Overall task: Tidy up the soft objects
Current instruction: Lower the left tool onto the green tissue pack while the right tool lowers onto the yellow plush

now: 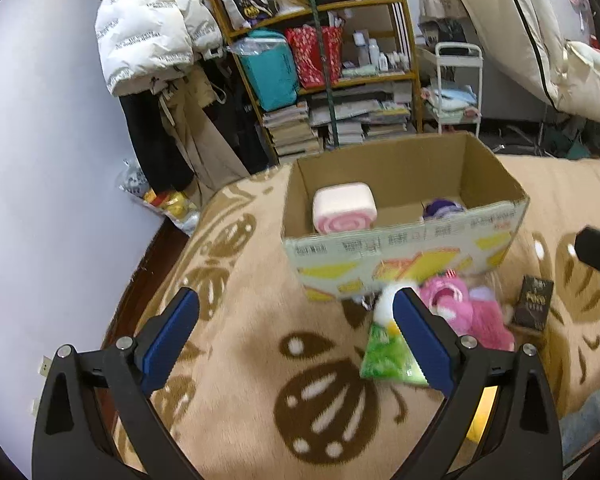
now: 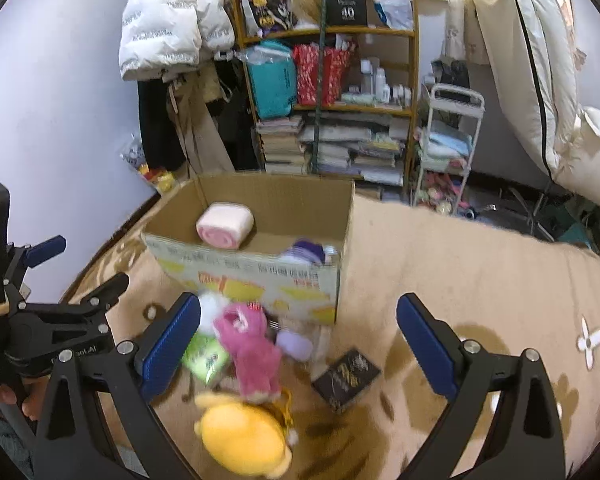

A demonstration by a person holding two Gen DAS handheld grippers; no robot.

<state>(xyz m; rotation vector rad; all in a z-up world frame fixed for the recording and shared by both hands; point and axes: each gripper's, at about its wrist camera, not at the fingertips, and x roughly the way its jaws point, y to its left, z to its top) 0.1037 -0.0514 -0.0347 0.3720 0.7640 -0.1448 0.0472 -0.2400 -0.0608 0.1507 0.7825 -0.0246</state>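
An open cardboard box [image 1: 404, 256] [image 2: 260, 276] stands on the tan blanket. Inside it lie a pink swirl cushion [image 1: 344, 208] [image 2: 225, 225] and a purple plush [image 1: 442, 208] [image 2: 310, 250]. In front of the box lie a pink plush [image 1: 472, 312] [image 2: 252, 352], a green plush [image 1: 388, 356] [image 2: 204, 356], a white fluffy toy [image 2: 210, 306], a lavender plush [image 2: 296, 344] and a yellow plush [image 2: 240, 436]. My left gripper [image 1: 296, 336] is open and empty, above the blanket left of the toys. My right gripper [image 2: 298, 340] is open and empty above the toy pile.
A dark small box [image 1: 534, 302] [image 2: 346, 376] lies beside the toys. A shelf [image 1: 320, 60] [image 2: 328, 80] with books and bags, hanging coats [image 1: 152, 28], and a white cart [image 2: 446, 148] stand behind the bed. The left gripper shows at the left edge of the right wrist view [image 2: 56, 320].
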